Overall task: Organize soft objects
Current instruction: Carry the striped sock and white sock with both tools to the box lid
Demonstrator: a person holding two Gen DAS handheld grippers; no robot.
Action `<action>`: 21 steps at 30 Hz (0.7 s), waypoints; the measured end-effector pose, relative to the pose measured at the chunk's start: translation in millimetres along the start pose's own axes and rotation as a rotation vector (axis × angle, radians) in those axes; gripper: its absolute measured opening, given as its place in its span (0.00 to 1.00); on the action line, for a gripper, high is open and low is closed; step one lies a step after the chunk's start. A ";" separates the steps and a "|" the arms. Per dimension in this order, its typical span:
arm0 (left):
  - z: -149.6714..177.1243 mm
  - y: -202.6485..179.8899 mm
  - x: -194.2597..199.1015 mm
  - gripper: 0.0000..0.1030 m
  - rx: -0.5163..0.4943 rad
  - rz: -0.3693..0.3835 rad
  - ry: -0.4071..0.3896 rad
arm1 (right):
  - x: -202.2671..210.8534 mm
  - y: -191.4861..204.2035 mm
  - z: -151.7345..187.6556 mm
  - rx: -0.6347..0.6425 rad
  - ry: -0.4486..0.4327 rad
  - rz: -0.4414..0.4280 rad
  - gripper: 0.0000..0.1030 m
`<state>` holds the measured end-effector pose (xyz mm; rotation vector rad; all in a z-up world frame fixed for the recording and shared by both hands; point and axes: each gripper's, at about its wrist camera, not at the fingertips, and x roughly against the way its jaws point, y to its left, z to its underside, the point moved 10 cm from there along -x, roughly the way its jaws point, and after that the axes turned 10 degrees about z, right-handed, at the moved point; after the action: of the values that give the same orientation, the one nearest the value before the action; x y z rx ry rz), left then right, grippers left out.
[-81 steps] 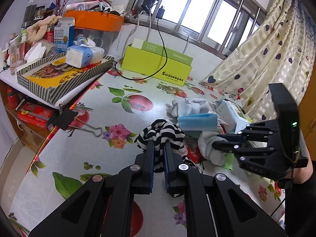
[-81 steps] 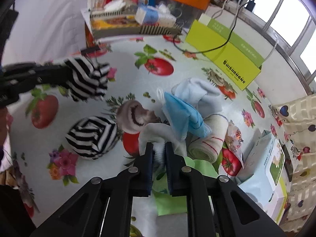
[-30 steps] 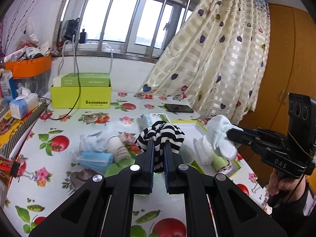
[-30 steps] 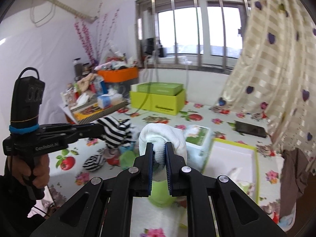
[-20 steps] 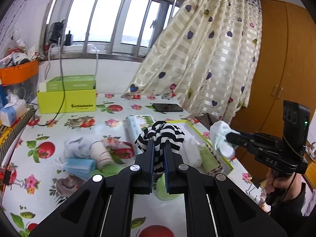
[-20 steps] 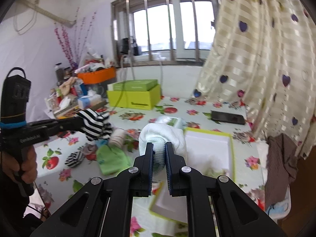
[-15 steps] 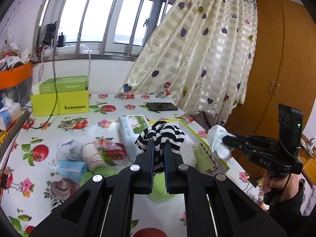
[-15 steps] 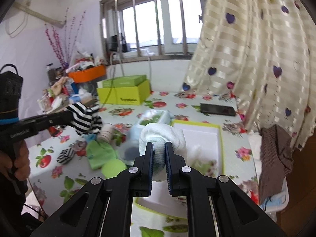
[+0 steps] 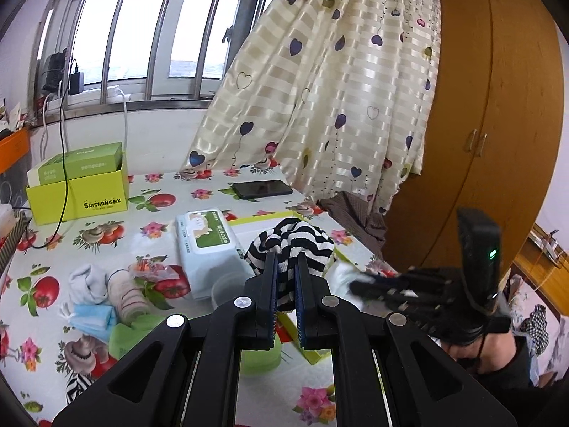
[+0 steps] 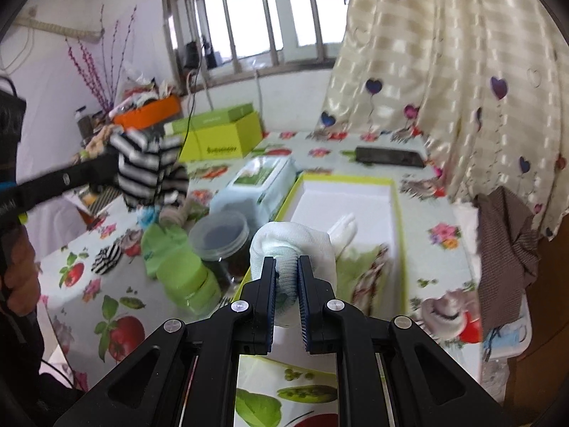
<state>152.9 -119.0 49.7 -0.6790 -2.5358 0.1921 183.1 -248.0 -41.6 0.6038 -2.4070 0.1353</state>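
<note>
My left gripper (image 9: 285,263) is shut on a black-and-white striped sock bundle (image 9: 290,242), held in the air over the near left edge of a yellow-green rimmed white tray (image 10: 348,195). In the right wrist view, my right gripper (image 10: 286,267) is shut on a rolled white sock (image 10: 291,245) just above the tray's near end. A white item (image 10: 343,227) and a green patterned cloth (image 10: 359,270) lie in the tray. From the left wrist view, the right gripper (image 9: 355,284) is blurred, low at the right.
Left of the tray lie a wipes pack (image 9: 206,238), a clear lidded jar (image 10: 220,238) and a green container (image 10: 185,277). Further left are rolled socks (image 9: 103,291) and a blue mask (image 9: 92,320). A phone (image 9: 261,188), a yellow-green box (image 9: 78,192) and a curtain are behind.
Both grippers carried their socks from the pile on the left across to the tray. The right gripper has sunk lower over the tray's near end.
</note>
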 end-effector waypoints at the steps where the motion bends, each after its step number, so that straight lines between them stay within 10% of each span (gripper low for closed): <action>1: -0.1 -0.3 -1.2 0.08 -0.001 -0.002 0.002 | -4.8 1.5 3.2 0.000 0.012 -0.007 0.11; 13: 5.3 -5.3 -30.0 0.08 -0.004 -0.004 0.052 | -33.8 9.1 32.2 0.011 0.104 -0.069 0.12; 21: 5.1 -7.3 -59.3 0.08 0.003 -0.013 0.083 | -2.2 -1.4 12.0 -0.003 -0.006 -0.068 0.46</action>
<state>191.5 -155.1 21.3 -0.6556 -2.4591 0.1603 178.4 -251.4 -52.5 0.6843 -2.3884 0.1009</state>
